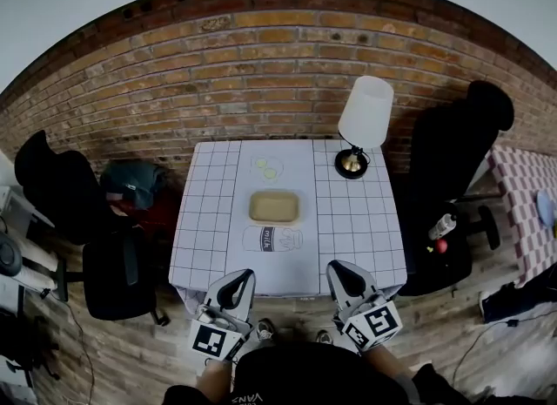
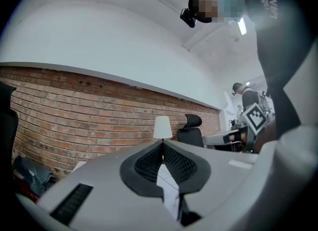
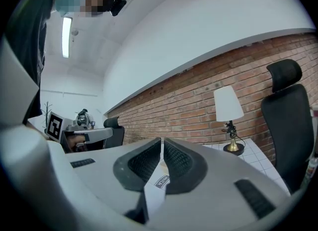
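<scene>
Hovering short of the table's near edge, left gripper (image 1: pixel 243 276) and right gripper (image 1: pixel 336 269) were held side by side, well apart. Left gripper view: jaws (image 2: pixel 162 148) together at the tips, nothing between. Right gripper view: jaws (image 3: pixel 162 149) drawn together to a thin slit, nothing clamped.

Nearest thing: a white milk bottle with a dark printed label (image 1: pixel 272 239), lying on its side on the white grid-patterned tablecloth (image 1: pixel 357 220), roughly between the two grippers and beyond their tips. Its label showed low through the right gripper's slit (image 3: pixel 160 181). No object stood between grippers and bottle.

Just behind the bottle, a shallow tan rectangular tray (image 1: pixel 274 206). Farther back, two pale green round slices (image 1: pixel 267 168); too small to tell what they were.

Back right corner of table: a lamp with white conical shade and brass base (image 1: pixel 364 120), also in both gripper views (image 2: pixel 162 127) (image 3: pixel 227 106).

Surroundings: red brick wall (image 1: pixel 261 72) behind the table; black high-backed office chair (image 1: pixel 452 151) to the right, another black chair (image 1: pixel 61 185) to the left, a blue-grey bundle (image 1: pixel 130 181) beside it; pink checked cloth (image 1: pixel 522 203) at far right.
</scene>
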`<state>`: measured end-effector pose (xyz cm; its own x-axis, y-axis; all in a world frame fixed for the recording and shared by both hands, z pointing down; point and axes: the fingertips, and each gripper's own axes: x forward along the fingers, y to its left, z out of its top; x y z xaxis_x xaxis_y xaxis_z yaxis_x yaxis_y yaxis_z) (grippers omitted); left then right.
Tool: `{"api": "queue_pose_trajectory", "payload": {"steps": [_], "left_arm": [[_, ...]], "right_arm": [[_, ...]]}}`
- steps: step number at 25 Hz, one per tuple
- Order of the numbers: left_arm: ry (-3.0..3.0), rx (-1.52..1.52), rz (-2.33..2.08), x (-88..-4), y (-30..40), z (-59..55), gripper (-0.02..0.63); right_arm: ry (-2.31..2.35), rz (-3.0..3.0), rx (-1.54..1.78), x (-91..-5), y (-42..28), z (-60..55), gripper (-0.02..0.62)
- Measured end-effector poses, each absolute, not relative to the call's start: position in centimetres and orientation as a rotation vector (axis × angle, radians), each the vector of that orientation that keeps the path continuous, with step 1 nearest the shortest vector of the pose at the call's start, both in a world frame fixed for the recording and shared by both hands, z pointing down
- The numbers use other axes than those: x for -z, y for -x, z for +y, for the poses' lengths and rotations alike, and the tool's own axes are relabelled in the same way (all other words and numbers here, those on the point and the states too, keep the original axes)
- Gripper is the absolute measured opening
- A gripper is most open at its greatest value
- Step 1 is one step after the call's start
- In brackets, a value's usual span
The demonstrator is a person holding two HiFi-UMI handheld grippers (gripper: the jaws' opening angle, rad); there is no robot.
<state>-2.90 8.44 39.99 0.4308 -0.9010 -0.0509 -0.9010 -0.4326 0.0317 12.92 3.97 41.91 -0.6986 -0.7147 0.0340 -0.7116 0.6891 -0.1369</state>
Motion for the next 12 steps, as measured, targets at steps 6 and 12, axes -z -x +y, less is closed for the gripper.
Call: {"api": "queue_pose_trajectory", "payload": {"steps": [6, 12], "left_arm": [[2.715, -0.087, 1.579, -39.9, 6.3, 7.0, 0.01], [2.766, -0.081, 1.511, -40.5, 8.9, 5.8, 0.009]], "right_arm": [[1.325, 2.806, 0.206, -41.6, -10.3, 3.4, 0.003], [1.415, 2.757, 0.218, -41.9, -7.9, 3.3, 0.003]]}}
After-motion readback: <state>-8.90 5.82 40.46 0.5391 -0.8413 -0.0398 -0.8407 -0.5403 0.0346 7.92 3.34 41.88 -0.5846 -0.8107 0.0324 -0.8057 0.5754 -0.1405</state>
